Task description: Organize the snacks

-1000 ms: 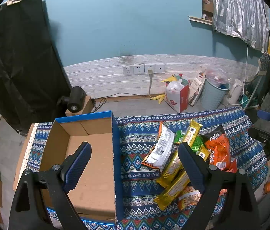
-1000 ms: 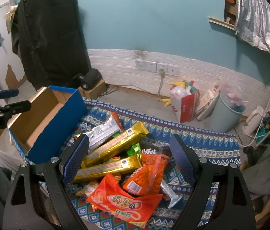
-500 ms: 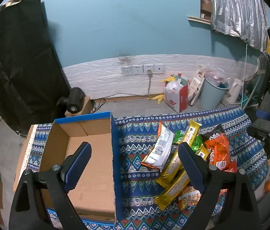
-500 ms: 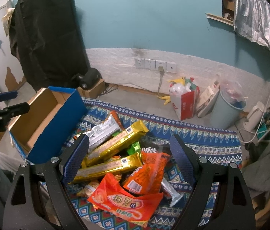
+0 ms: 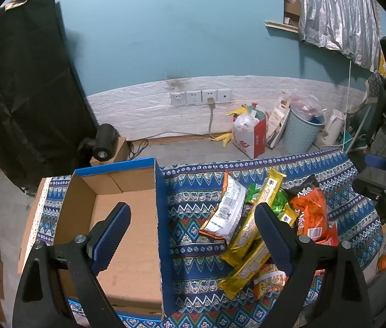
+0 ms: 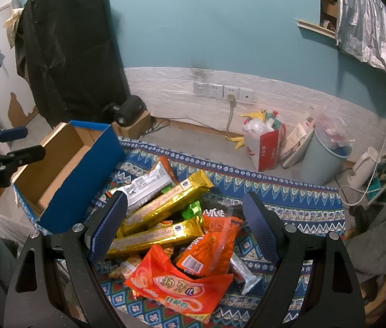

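An open blue cardboard box [image 5: 127,218] with a bare brown inside stands on the patterned cloth at the left; it also shows in the right wrist view [image 6: 64,169]. A pile of snack packets lies to its right: a white packet [image 5: 227,209], gold bars [image 6: 165,205], orange bags [image 6: 214,248] and a red-orange bag [image 6: 176,284]. My left gripper [image 5: 193,235] is open and empty, above the box's right wall. My right gripper [image 6: 184,224] is open and empty, above the pile.
The blue patterned cloth [image 6: 288,199] covers the table. Beyond it on the floor stand a red and white bag [image 5: 250,136], a light blue bin [image 5: 301,134] and a white kettle [image 5: 332,127]. A black covered object [image 5: 20,90] stands at the left.
Both grippers have hardly moved; the views shifted very slightly. Nothing was taken hold of.
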